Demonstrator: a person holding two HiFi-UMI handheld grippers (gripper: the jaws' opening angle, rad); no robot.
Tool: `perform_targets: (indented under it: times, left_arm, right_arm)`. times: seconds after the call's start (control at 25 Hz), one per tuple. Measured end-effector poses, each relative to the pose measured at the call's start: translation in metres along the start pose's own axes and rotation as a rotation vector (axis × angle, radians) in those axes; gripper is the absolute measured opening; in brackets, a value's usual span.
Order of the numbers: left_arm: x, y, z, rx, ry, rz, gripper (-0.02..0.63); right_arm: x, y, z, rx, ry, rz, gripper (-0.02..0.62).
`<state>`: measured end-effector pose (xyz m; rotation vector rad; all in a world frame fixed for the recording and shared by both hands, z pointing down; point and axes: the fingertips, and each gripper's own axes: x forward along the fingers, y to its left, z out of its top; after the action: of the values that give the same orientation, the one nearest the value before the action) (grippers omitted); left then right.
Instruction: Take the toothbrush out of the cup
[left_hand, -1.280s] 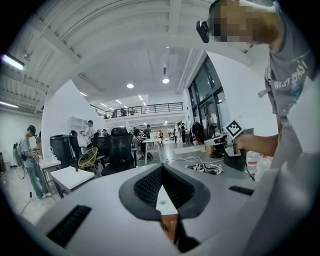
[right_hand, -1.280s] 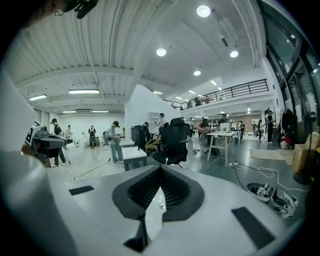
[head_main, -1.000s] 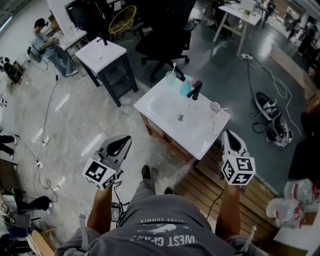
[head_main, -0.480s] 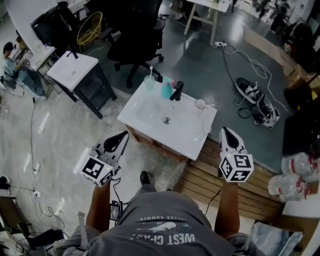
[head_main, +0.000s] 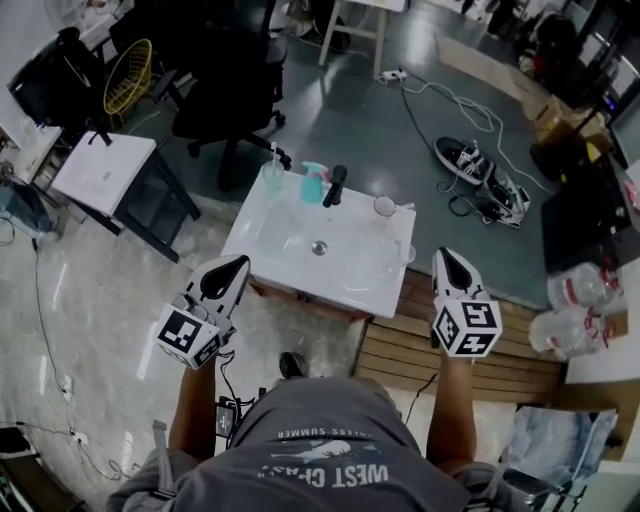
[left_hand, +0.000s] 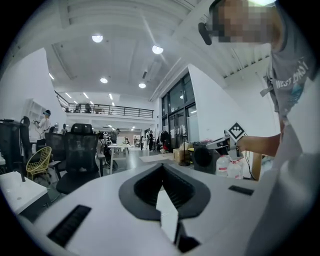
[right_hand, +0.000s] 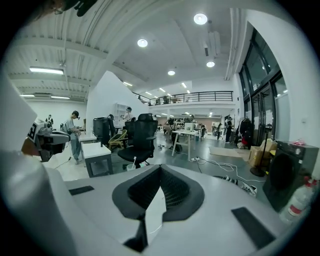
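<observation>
The setting is a large open-plan office hall, used as a test lab. In the right gripper view, a high white ceiling with round recessed lights (right_hand: 200, 19), a railed mezzanine gallery (right_hand: 200, 96) and tall glazed walls (right_hand: 262, 105) can be seen. Black swivel office chairs (head_main: 235, 85) and white desks (right_hand: 97, 150) are set on a polished grey floor (head_main: 340, 130). A power strip (head_main: 392, 75) and loose cables (head_main: 445, 100) are trailed across it. A free-standing white washbasin unit (head_main: 375, 290) is placed away from any wall, beside a slatted wooden platform (head_main: 470, 365).

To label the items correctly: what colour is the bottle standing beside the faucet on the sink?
The bottle is teal, clearest in the head view.
</observation>
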<state>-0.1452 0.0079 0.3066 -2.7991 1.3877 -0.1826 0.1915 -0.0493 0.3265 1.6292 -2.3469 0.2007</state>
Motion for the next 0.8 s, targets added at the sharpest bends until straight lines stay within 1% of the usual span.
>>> perform_targets:
  times: [0.16, 0.36, 0.64, 0.8]
  left_arm:
    - [0.004, 0.02, -0.004, -0.008, -0.017, -0.05, -0.002]
    - [0.008, 0.038, -0.006, -0.009, -0.035, -0.092, -0.002]
    - [0.021, 0.054, -0.016, -0.026, -0.035, -0.125, -0.002]
    - [0.029, 0.064, -0.018, -0.023, -0.025, -0.123, -0.002]
  right_arm:
    - [0.005, 0.009, 0.002, -0.002, 0.005, -0.052, 0.012]
    - [0.012, 0.019, 0.002, -0.005, 0.023, -0.096, 0.012]
    - [0.031, 0.017, -0.013, 0.003, 0.061, -0.127, 0.012]
    - [0.049, 0.01, -0.024, 0.015, 0.083, -0.13, 0.014]
